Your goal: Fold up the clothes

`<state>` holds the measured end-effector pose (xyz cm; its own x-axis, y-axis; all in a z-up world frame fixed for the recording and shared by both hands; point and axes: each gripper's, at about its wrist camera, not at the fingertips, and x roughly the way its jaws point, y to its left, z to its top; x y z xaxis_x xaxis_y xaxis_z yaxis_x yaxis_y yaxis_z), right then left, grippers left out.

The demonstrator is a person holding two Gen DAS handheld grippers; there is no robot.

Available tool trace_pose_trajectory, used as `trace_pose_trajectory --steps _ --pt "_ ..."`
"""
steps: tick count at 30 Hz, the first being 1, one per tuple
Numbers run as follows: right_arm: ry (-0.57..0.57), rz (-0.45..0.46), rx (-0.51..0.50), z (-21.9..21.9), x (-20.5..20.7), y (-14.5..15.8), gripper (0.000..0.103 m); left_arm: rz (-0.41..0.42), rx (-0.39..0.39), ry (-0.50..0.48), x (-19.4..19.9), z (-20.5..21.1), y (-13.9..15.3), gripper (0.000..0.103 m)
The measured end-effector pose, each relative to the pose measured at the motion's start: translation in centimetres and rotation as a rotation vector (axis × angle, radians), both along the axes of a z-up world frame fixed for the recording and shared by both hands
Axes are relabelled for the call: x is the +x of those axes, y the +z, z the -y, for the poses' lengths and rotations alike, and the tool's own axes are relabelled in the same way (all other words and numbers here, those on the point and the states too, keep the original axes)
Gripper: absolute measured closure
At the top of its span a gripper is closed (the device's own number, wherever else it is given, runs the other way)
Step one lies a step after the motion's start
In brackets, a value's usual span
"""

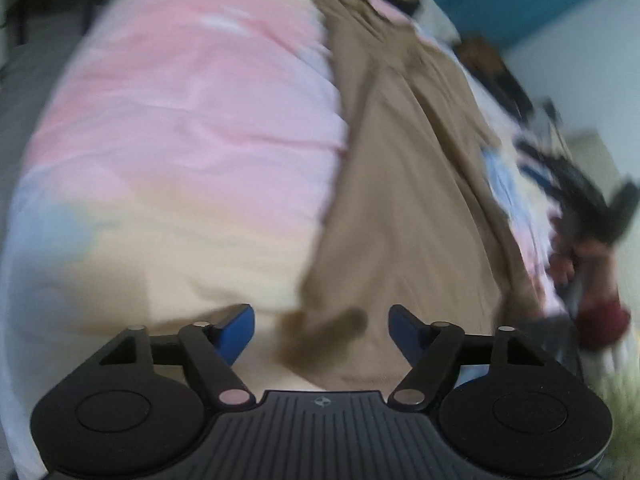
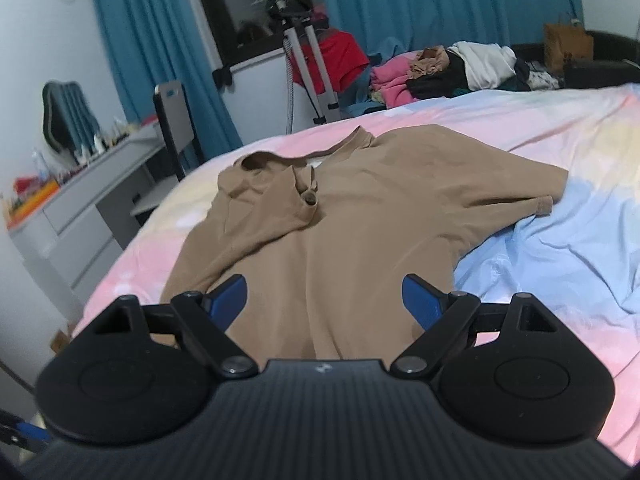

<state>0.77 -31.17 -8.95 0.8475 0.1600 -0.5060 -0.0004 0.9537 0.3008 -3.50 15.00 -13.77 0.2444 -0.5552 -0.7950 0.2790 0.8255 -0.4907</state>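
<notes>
- Right wrist view: the right gripper [image 2: 322, 300] is spread wide, holding nothing, with the tan shirt [image 2: 360, 208] lying on the bed [image 2: 560, 240] straight ahead of it, one sleeve folded inward.
- Left wrist view, blurred: the left gripper [image 1: 322, 330] is also wide and empty, the shirt's edge just ahead between its fingers.

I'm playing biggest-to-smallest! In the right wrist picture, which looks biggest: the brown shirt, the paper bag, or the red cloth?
1. brown shirt, but it's nearest.
2. red cloth.
3. paper bag, nearly alike and farther away, so unsure.

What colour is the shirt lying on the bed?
The shirt is plain tan, a light brown. The right wrist view shows it best, spread on the pastel sheet.
</notes>
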Motion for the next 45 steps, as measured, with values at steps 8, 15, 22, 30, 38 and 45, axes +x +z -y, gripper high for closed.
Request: trace_pose_trajectory --steps 8,15,22,30,38,45 --pt "0.035 -0.058 0.015 -0.3 0.6 -1.0 0.017 0.073 0.323 -0.23 -1.7 6.0 1.7 0.09" --pt "0.009 -0.12 0.152 1.4 1.0 -1.9 0.017 0.379 0.354 -0.377 -7.9 10.7 9.0 0.094" --pt "0.066 -0.134 0.318 2.1 1.1 -2.5 0.017 0.493 0.346 -0.497 -12.1 18.9 8.3 0.095" --pt "0.174 -0.125 0.538 2.5 1.1 -3.1 0.018 0.358 0.246 -0.439 -9.7 22.0 2.2 0.095" --pt "0.234 -0.226 0.624 -1.0 8.7 -4.7 0.035 0.315 0.184 -0.404 -8.8 21.5 0.6 0.095" --pt "0.27 -0.227 0.462 -7.0 15.1 -6.8 0.052 0.286 0.132 -0.395 -7.9 21.3 -0.1 0.095"
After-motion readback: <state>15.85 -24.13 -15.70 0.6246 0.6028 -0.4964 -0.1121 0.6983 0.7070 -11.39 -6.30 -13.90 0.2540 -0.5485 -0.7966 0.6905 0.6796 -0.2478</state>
